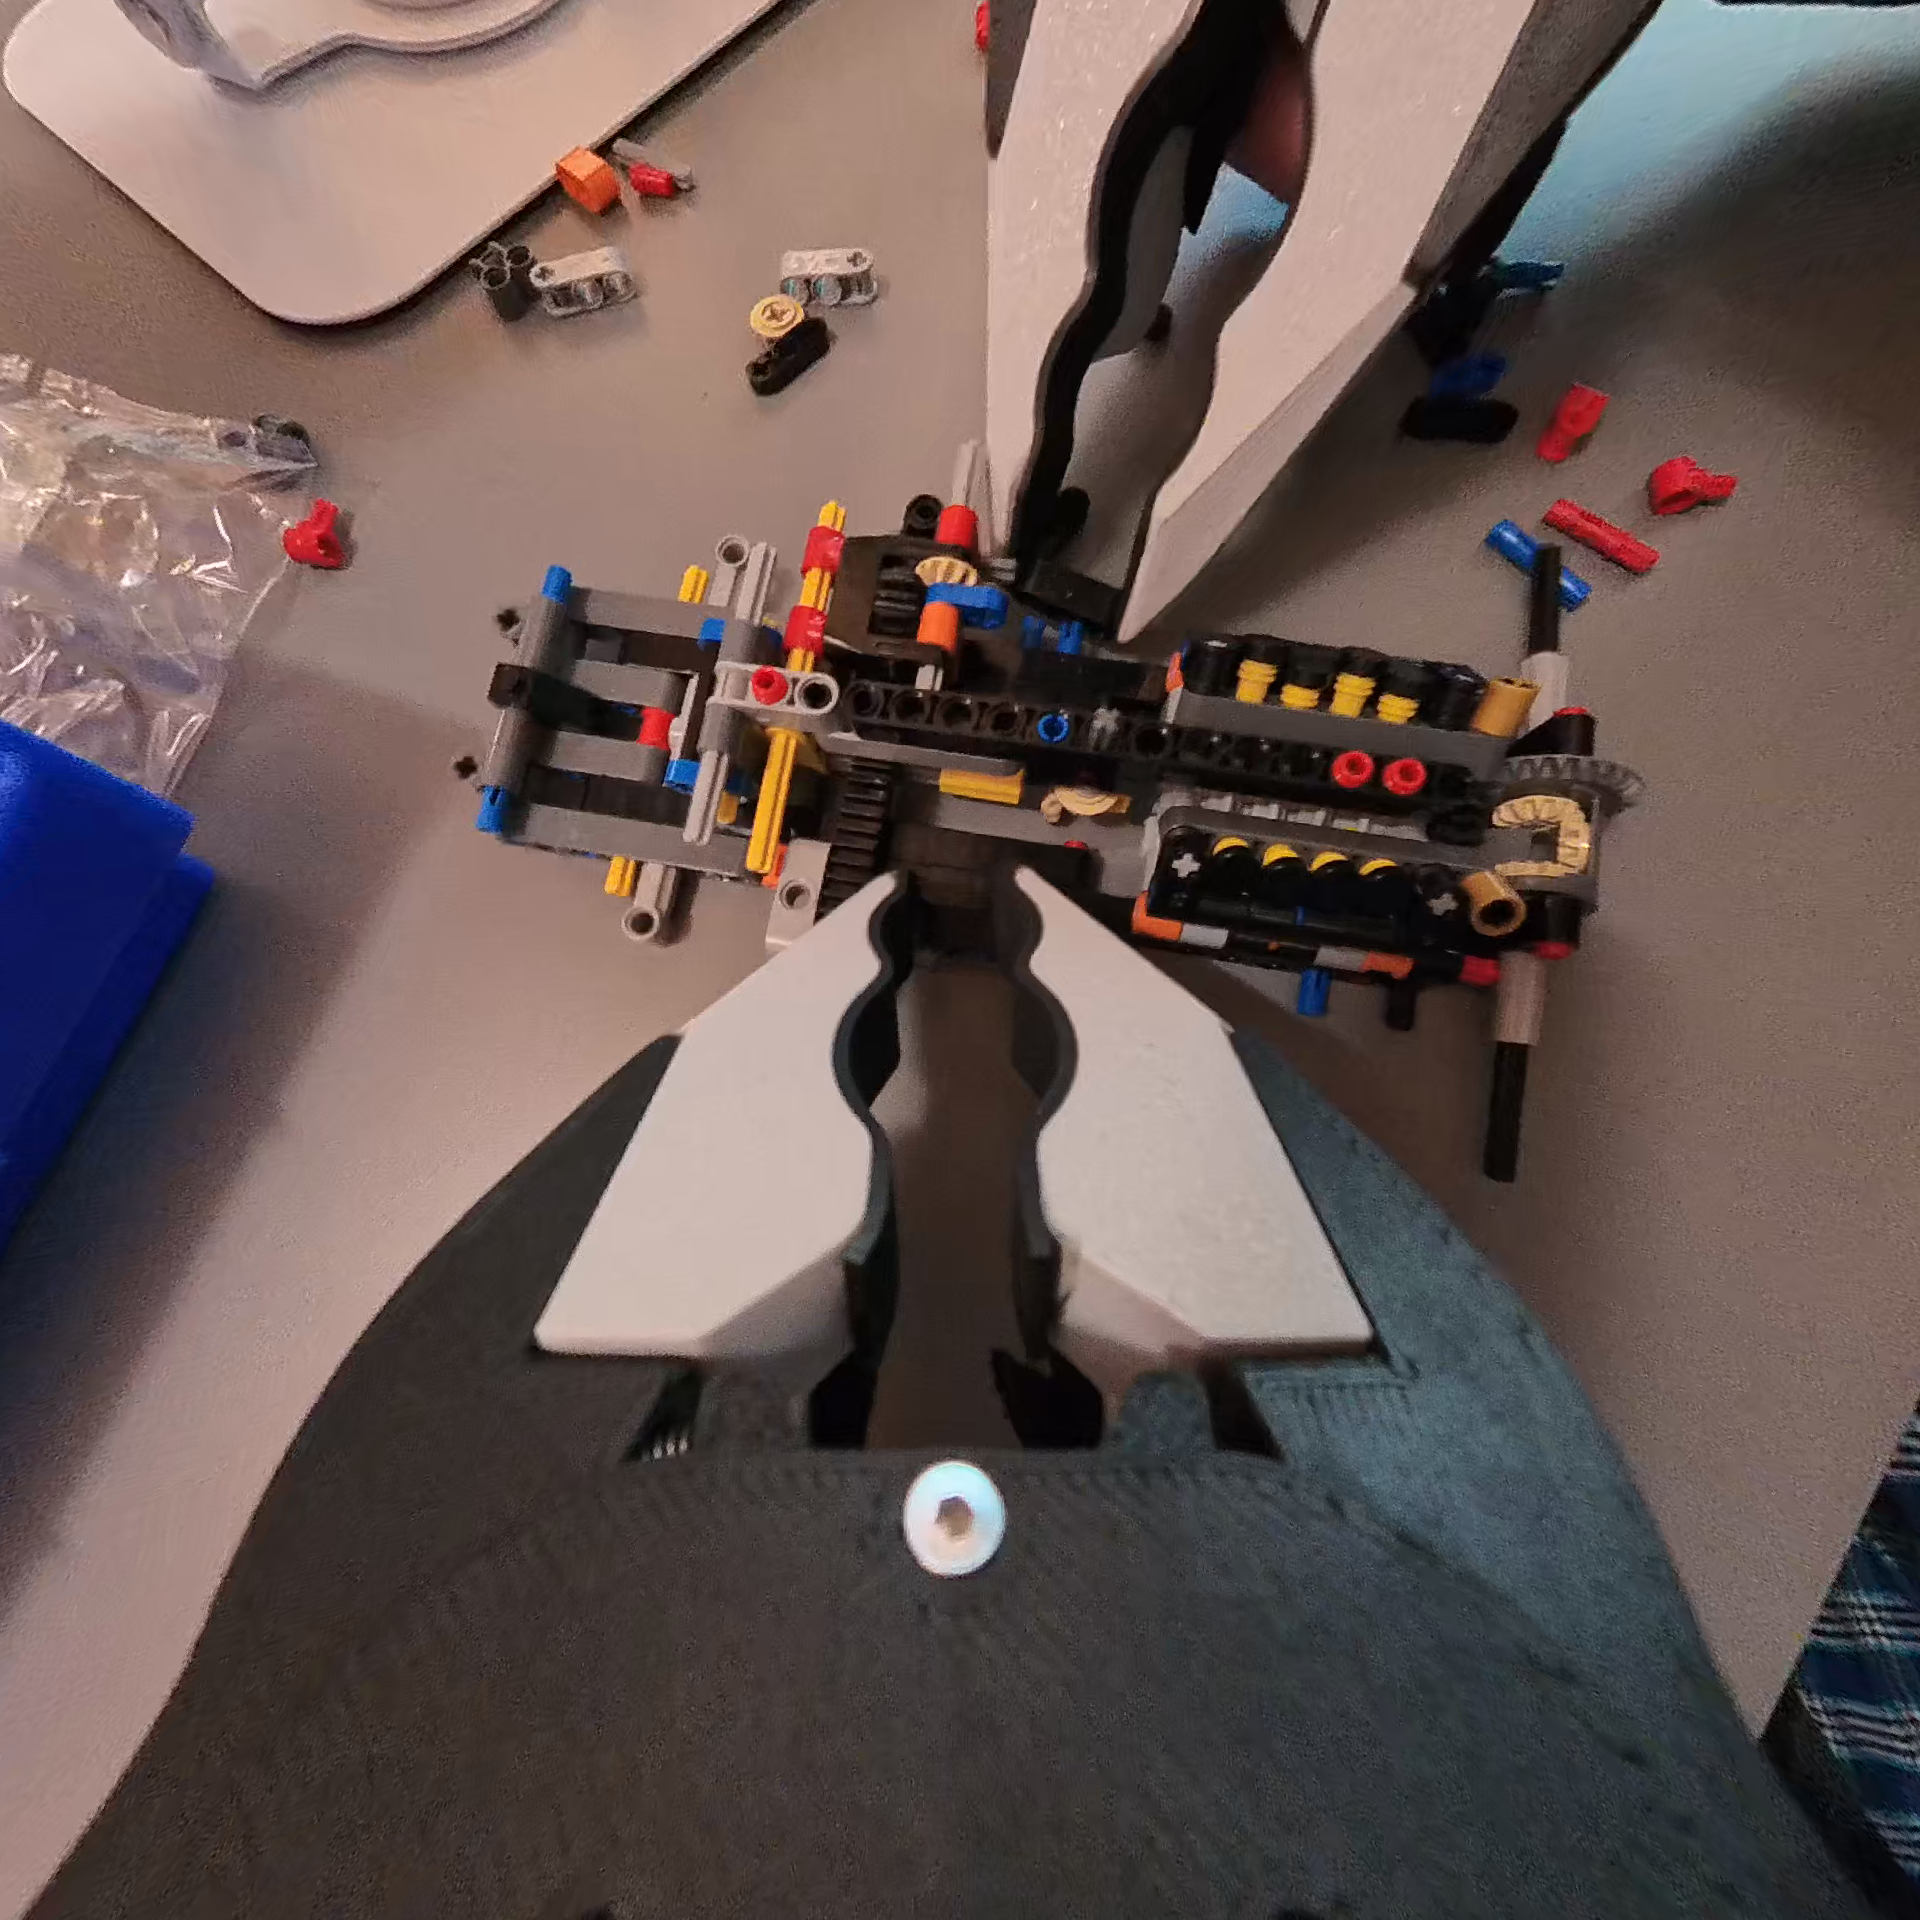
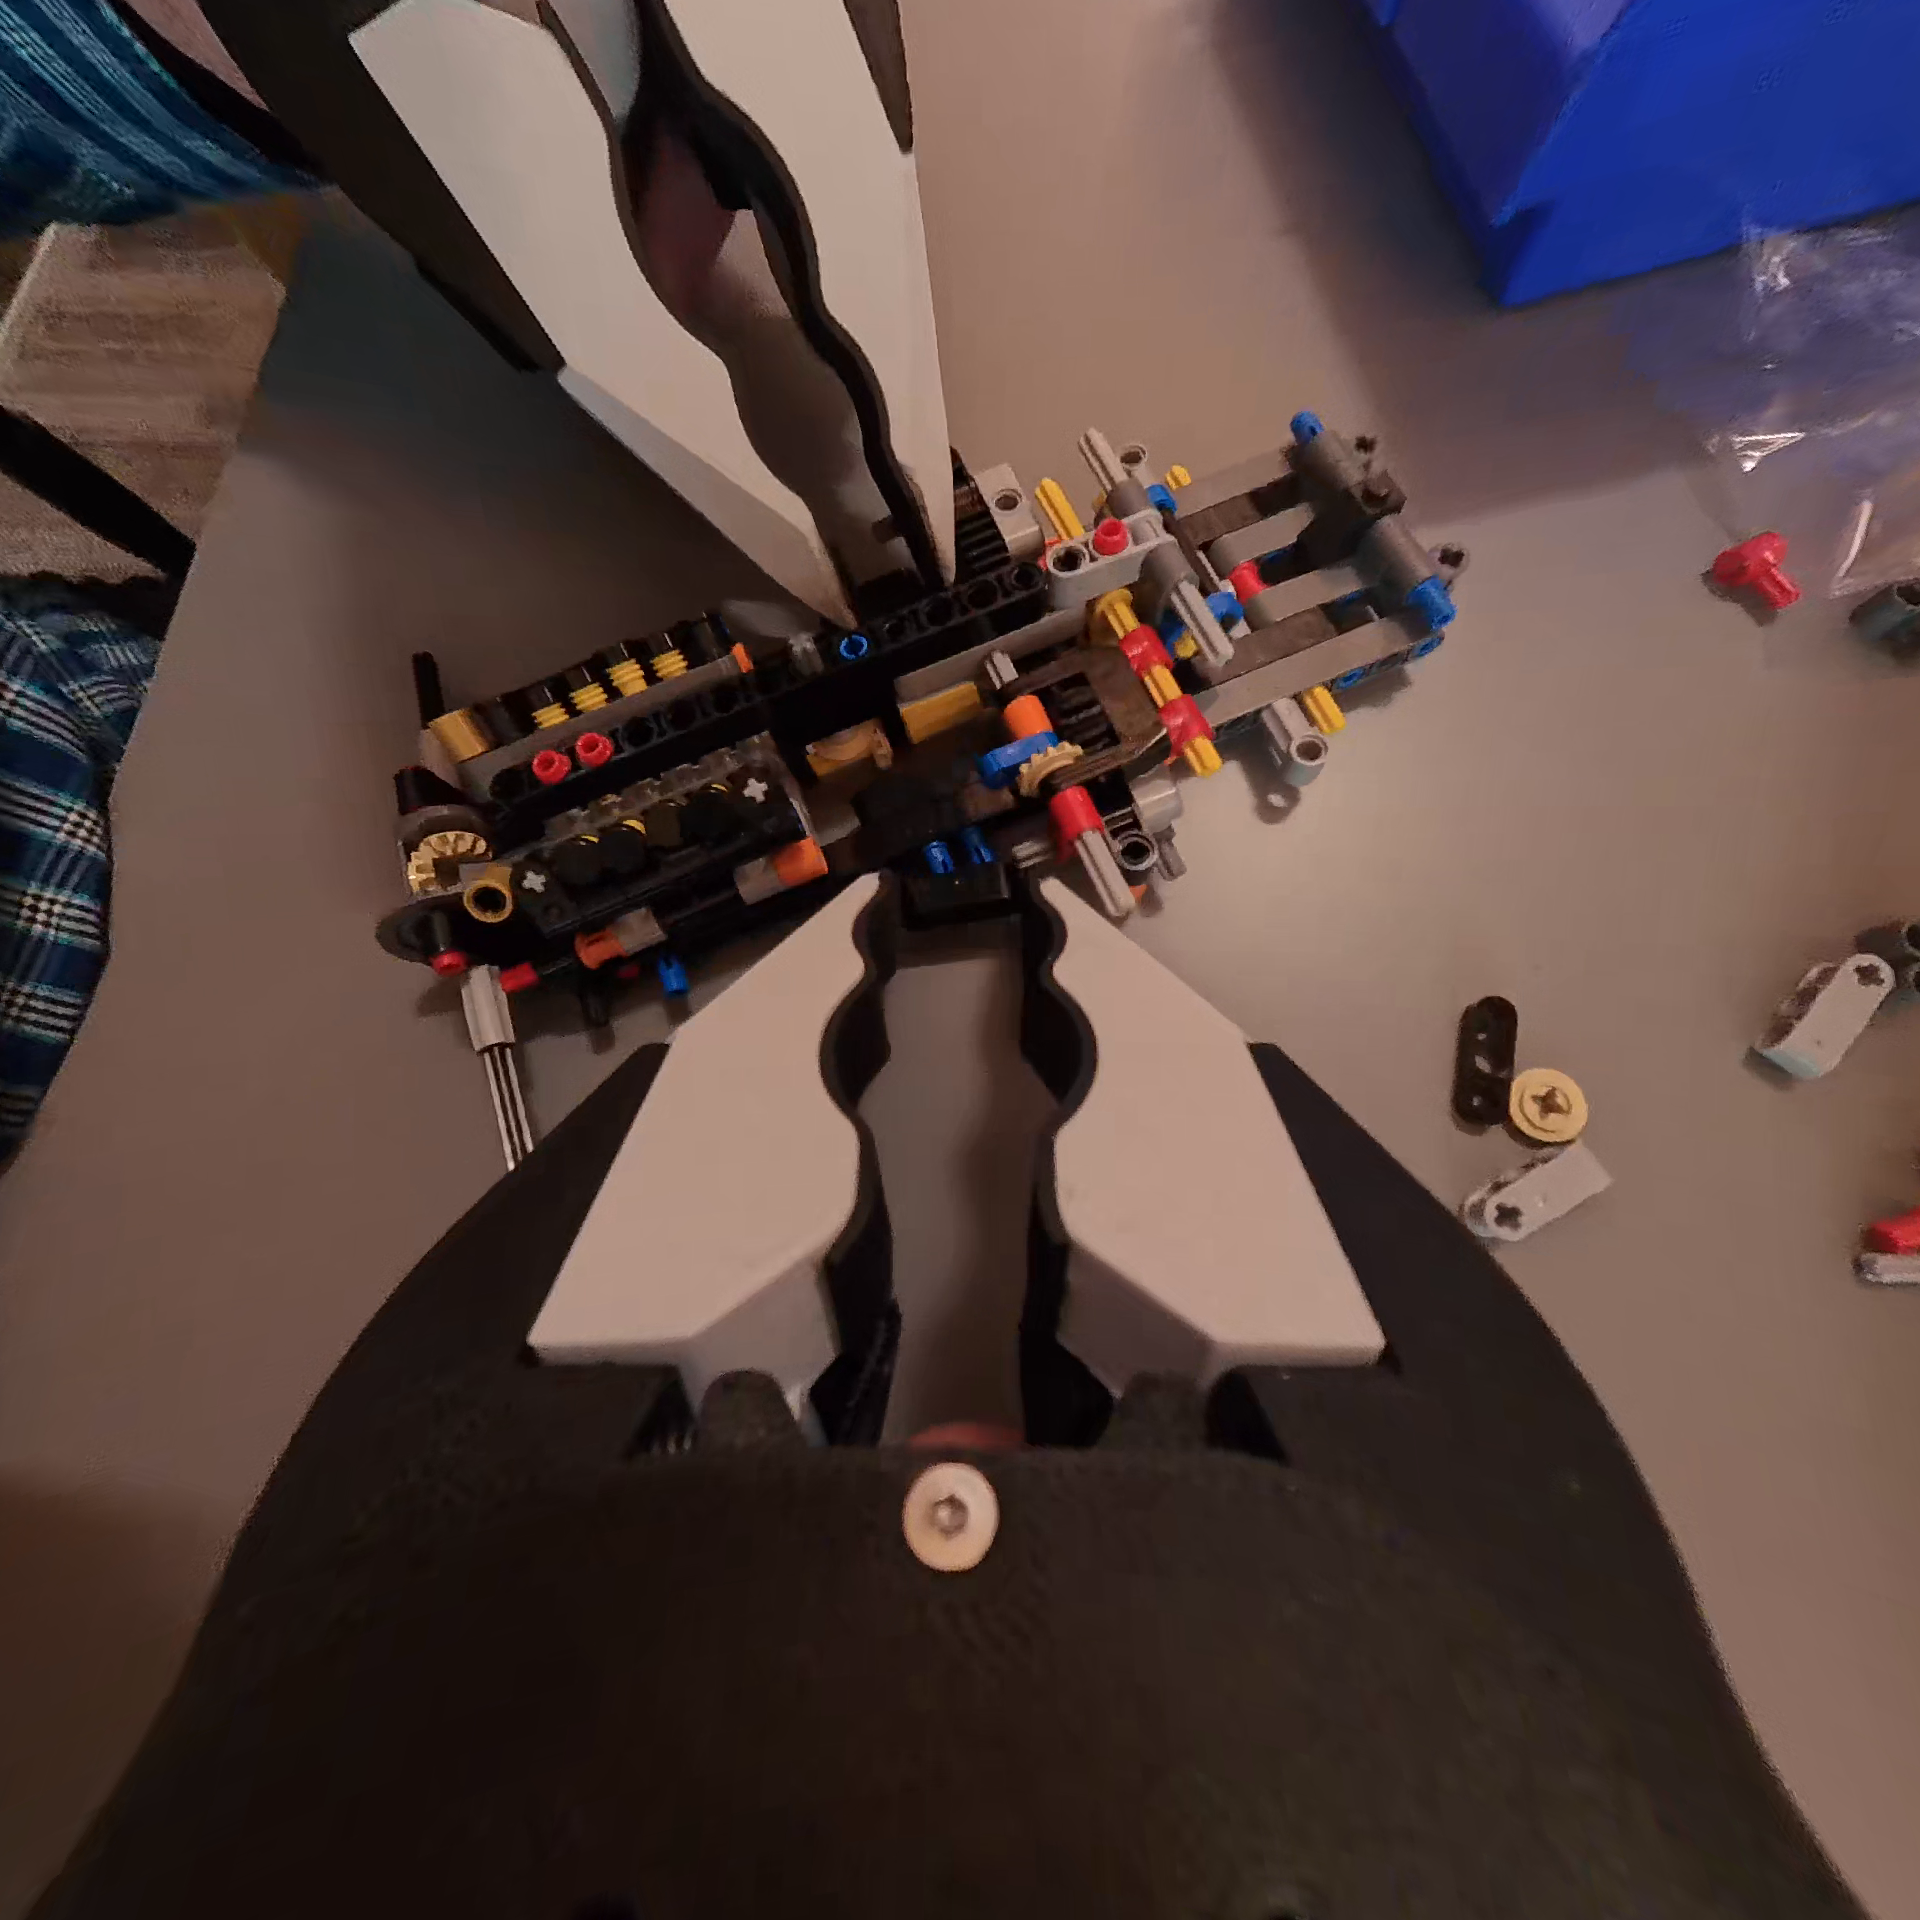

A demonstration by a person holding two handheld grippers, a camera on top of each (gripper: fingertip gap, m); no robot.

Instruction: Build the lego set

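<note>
A long, part-built lego model of black, grey, yellow, red and blue technic pieces lies flat on the grey table. It also shows in the right wrist view. My left gripper is shut on the model's near side at its middle. In the right wrist view it comes in from above, nearly closed on the black beam. My right gripper is shut on a small black piece pressed against the model's opposite side, just below two blue pins. In the left wrist view it comes down from the top.
Loose pieces lie around: grey and black connectors, red and blue pins, and more pieces at the right. There is also a blue box, a clear plastic bag, a white flat base and a person's plaid clothing. The tips of one gripper are about 6 cm away from the tips of the other.
</note>
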